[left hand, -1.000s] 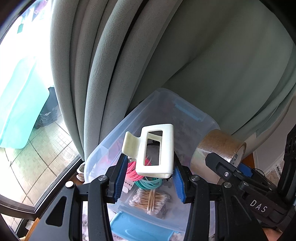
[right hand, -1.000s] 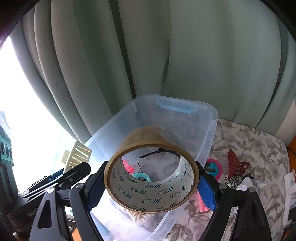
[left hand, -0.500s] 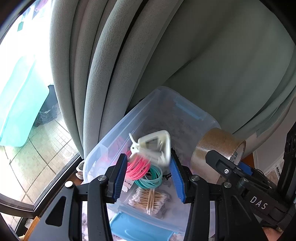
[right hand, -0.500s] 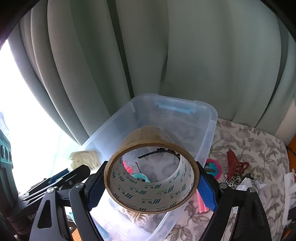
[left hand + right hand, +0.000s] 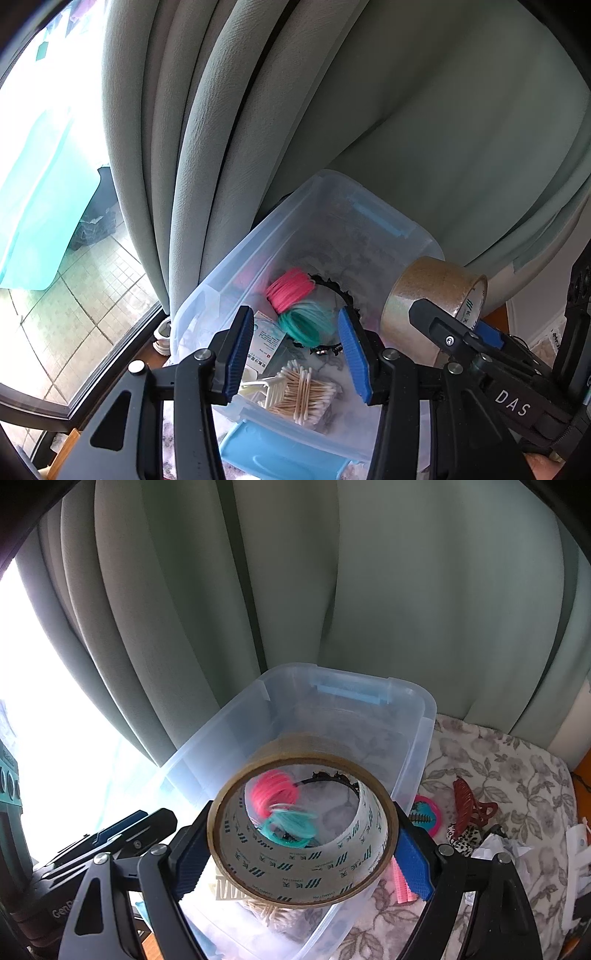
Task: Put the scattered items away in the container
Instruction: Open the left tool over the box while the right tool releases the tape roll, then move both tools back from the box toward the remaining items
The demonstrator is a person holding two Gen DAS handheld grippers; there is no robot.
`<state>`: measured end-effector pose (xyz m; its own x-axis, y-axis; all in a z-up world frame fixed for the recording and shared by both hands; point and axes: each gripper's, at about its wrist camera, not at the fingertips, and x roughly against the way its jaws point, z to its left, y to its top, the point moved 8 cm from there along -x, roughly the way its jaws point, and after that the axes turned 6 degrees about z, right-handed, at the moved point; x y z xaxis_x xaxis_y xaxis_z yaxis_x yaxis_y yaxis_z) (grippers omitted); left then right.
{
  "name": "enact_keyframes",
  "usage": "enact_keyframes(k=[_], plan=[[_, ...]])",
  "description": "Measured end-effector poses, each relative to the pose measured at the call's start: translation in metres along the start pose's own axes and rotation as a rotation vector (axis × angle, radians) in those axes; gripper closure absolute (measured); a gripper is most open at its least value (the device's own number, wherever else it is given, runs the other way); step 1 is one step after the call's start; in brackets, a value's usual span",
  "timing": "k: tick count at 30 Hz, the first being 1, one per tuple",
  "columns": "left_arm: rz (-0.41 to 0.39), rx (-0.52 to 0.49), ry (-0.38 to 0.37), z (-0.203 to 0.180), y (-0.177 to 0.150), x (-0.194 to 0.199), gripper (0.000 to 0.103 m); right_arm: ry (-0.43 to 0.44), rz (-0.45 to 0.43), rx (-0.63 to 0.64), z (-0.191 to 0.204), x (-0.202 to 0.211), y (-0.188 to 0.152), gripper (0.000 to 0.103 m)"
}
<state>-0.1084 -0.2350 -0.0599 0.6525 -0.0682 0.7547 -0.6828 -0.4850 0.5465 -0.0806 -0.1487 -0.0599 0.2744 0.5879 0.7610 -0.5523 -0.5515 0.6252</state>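
A clear plastic bin [image 5: 236,254] [image 5: 413,716] with blue latches stands against the curtain. Inside lie pink hair ties [image 5: 290,290], teal hair ties [image 5: 304,325], a black headband [image 5: 332,286], cotton swabs [image 5: 303,393], a small packet [image 5: 266,341] and a cream hair claw [image 5: 258,386] near the front. My left gripper [image 5: 295,354] is open and empty above the bin's front. My right gripper [image 5: 295,860] is shut on a roll of brown packing tape [image 5: 301,832] [image 5: 432,299], held over the bin's right front.
A floral cloth [image 5: 517,775] to the right of the bin holds a dark red hair claw [image 5: 469,805], a pink round item [image 5: 424,816], a pink comb [image 5: 400,886], a leopard clip [image 5: 463,838] and white paper [image 5: 506,849]. Grey-green curtains [image 5: 406,590] hang behind. A window [image 5: 44,184] is left.
My left gripper opened and the cream hair claw dropped from it into the bin. The right gripper with the tape roll has stayed almost still.
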Motion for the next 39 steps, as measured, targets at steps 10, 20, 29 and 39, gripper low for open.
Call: enact_keyframes(k=[10, 20, 29, 39], plan=[[-0.003, 0.000, 0.001, -0.004, -0.009, 0.000, 0.049, -0.001, -0.023, 0.002, 0.002, 0.014, -0.004, 0.006], [-0.008, -0.003, 0.006, -0.012, -0.007, -0.009, 0.049, -0.002, -0.022, -0.005, 0.003, 0.022, -0.007, 0.003], [0.006, 0.015, 0.000, -0.012, -0.011, -0.007, 0.033, 0.004, -0.029, -0.019, -0.001, 0.027, -0.010, 0.000], [-0.012, 0.002, 0.012, -0.020, -0.012, 0.005, 0.030, 0.009, -0.044, -0.020, -0.003, 0.030, -0.005, 0.000]])
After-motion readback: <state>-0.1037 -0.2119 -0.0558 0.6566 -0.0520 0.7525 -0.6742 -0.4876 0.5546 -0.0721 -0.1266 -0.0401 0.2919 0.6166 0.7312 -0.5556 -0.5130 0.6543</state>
